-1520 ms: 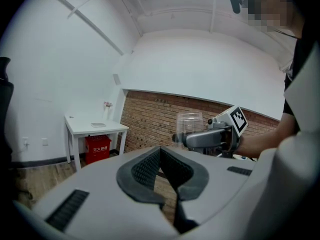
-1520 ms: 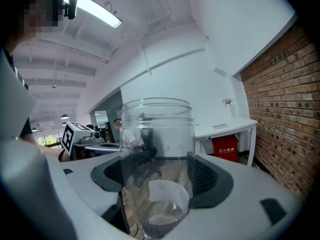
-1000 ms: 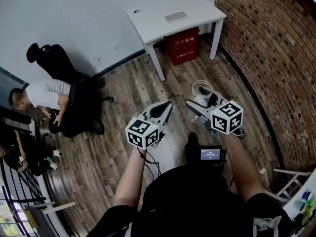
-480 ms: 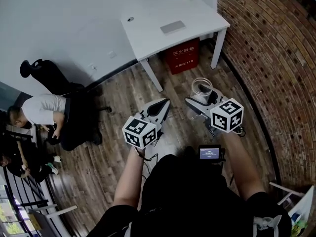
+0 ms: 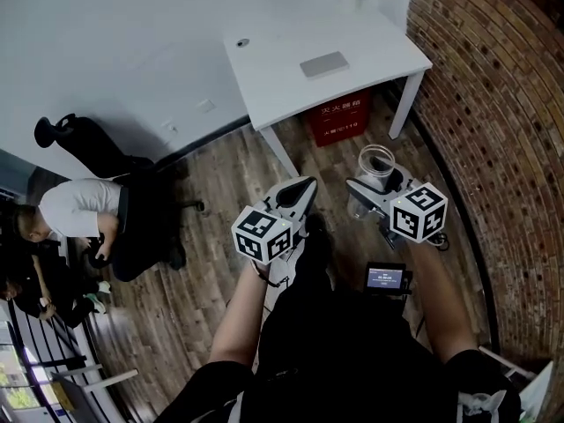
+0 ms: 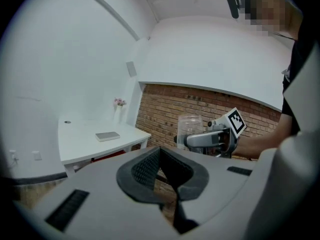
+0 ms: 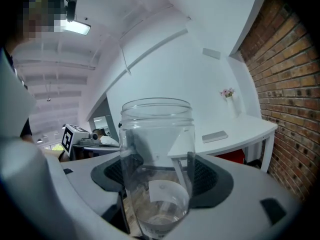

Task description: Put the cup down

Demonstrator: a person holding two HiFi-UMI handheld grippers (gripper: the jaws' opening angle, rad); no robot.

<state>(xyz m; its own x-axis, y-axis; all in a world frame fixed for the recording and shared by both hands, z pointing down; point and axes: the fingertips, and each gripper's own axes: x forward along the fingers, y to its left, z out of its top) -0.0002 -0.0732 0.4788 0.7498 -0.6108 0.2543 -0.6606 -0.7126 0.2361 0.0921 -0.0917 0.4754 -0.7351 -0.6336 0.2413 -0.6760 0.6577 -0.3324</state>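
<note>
A clear glass cup (image 5: 376,163), shaped like a jar and empty, stands upright between the jaws of my right gripper (image 5: 370,185), which is shut on it. In the right gripper view the cup (image 7: 157,154) fills the middle, with the dark pads (image 7: 207,176) against its sides. My left gripper (image 5: 302,189) is level beside it on the left, shut with nothing in it; its pads (image 6: 145,166) meet in a V. Both are held in the air over the wooden floor, short of the white table (image 5: 282,42). The left gripper view shows the cup (image 6: 190,126) off to the right.
A flat grey object (image 5: 323,63) lies on the white table, and a red box (image 5: 342,119) stands under it. A brick wall (image 5: 502,104) runs along the right. At the left are a seated person (image 5: 84,210) and a black office chair (image 5: 84,135).
Both grippers have travelled forward together toward the white table, the cup staying upright in the right one. The table now lies closer and lower in the head view.
</note>
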